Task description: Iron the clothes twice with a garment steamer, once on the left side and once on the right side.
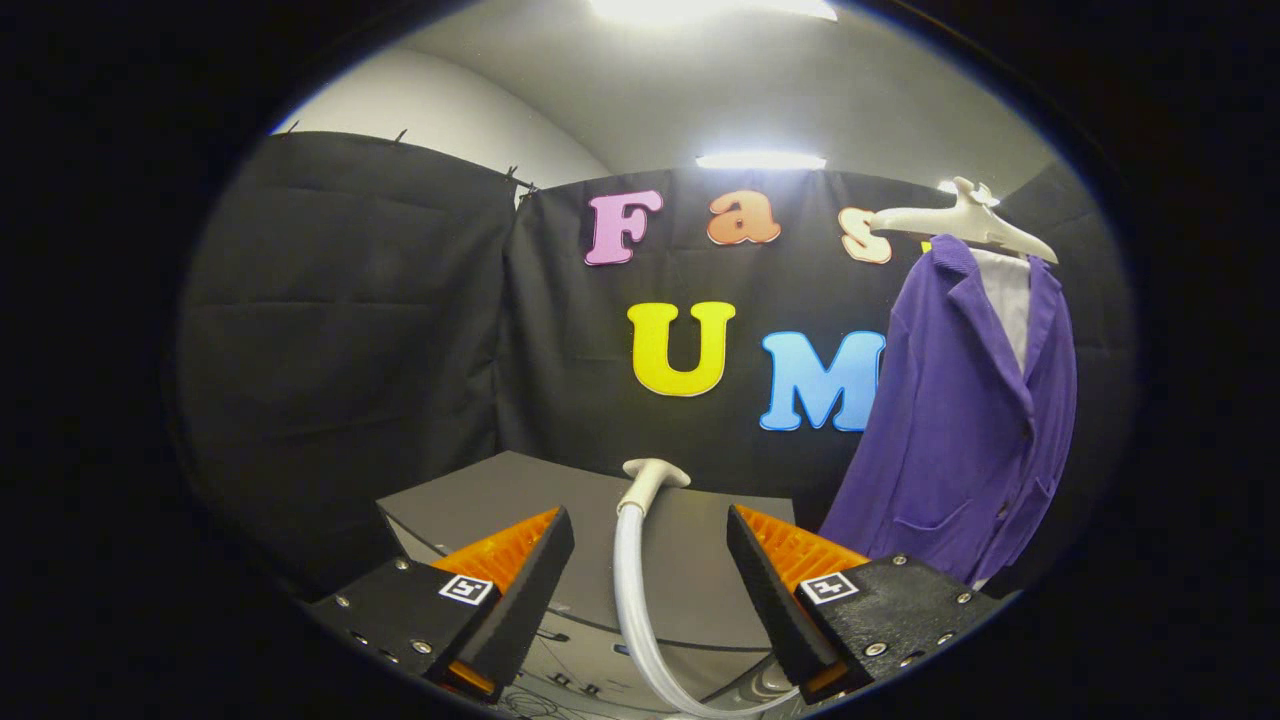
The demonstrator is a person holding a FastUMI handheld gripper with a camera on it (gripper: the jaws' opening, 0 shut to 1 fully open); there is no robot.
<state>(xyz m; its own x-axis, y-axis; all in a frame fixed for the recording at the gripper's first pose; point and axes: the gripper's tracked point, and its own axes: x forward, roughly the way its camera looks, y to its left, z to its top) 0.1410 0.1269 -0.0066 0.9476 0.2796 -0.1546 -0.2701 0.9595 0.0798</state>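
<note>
My gripper (650,535) is open, its two fingers spread wide with only air between the pads. Between and just beyond the fingers rises the garment steamer: a pale head (655,473) on a translucent hose (632,590) that curves down toward the right finger. The head stands upright over a grey table (470,495). A purple jacket (965,410) hangs on a cream hanger (965,222) beyond the right finger, its front facing me, a white lining showing at the collar. The fingers are apart from both the steamer and the jacket.
The grey table's left corner (385,505) lies just behind the left finger. Black cloth walls close the booth behind the table and to the left. Cables (545,700) lie low between the fingers, near the steamer's base (770,685).
</note>
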